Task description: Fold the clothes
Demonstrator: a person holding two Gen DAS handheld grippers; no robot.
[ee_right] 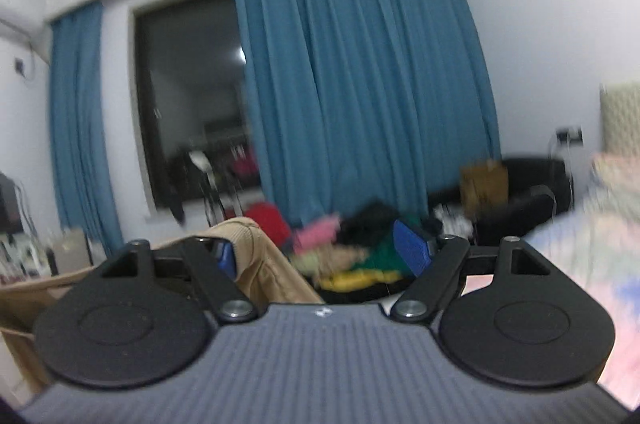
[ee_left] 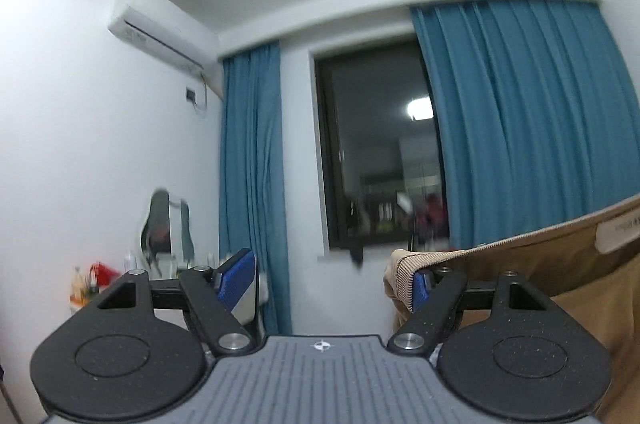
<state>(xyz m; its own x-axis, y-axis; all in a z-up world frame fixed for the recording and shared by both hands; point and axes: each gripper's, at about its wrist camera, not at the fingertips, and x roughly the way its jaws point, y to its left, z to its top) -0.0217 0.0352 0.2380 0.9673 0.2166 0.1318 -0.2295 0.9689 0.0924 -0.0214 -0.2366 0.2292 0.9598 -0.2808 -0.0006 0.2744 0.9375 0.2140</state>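
We see the room first: white walls (ee_left: 80, 124) and ceiling, with blue curtains (ee_left: 520, 124) hanging on both sides of a dark window (ee_left: 376, 144) that mirrors a lamp and some furniture. An air conditioner (ee_left: 160, 32) sits high on the wall at the left of the left wrist view. In the right wrist view a bed (ee_right: 592, 244) with pale patterned bedding fills the right edge, and a black armchair (ee_right: 528, 200) stands near the curtain with a brown bag (ee_right: 484, 184) on it. Below the curtain lies a blurred heap of clothes (ee_right: 360, 248) in red, pink, green, yellow and black.

The tan garment (ee_left: 560, 272) we are folding is up in the air, stretched between the two grippers. In the left wrist view its ribbed hem drapes over the right-hand finger and the cloth runs off to the right, with a white label (ee_left: 618, 230) showing on it. In the right wrist view the same garment (ee_right: 256, 256) hangs over the left-hand finger and trails down to the left.

The left gripper (ee_left: 332, 280) stands wide, the cloth hooked on one finger only, nothing pinched between the blue pads (ee_left: 236, 280). The right gripper (ee_right: 320, 252) is wide too, likewise carrying the cloth on one finger alone.

A small mirror (ee_left: 168, 228) and bottles (ee_left: 80, 284) sit low at the left wall.
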